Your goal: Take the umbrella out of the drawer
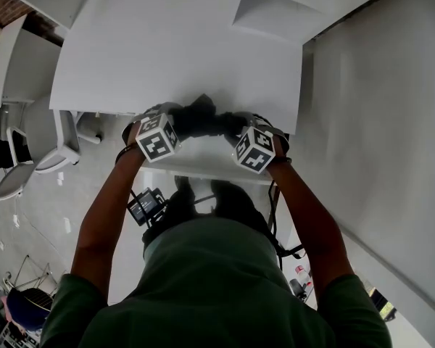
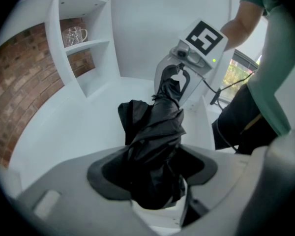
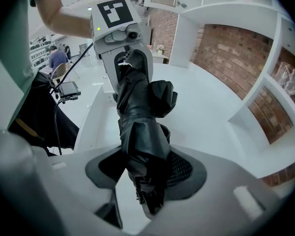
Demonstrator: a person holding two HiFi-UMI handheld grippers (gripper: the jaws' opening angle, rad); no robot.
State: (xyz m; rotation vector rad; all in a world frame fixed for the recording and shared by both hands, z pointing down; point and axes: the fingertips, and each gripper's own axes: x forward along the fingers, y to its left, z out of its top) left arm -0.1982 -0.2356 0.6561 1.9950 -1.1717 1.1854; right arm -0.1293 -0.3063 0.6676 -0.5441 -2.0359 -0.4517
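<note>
A folded black umbrella [image 1: 203,118] hangs level between my two grippers, above the near edge of the white table [image 1: 174,56]. My left gripper [image 1: 168,122] is shut on one end of it, and black fabric bunches between its dark pads [image 2: 155,181]. On the other end my right gripper [image 1: 241,125] is shut, the folds filling its jaws [image 3: 145,176]. Each gripper view shows the other gripper clamped on the far end: the right gripper [image 2: 179,80] and the left gripper [image 3: 128,63]. Below the table edge a white drawer [image 1: 203,171] juts out toward me.
White wall shelves [image 2: 83,43] with a glass [image 2: 74,34] stand before a brick wall [image 3: 226,38]. A white chair [image 1: 54,133] is at the table's left. A small screen [image 1: 146,205] and cables hang at my waist. Another person [image 3: 56,58] is far off.
</note>
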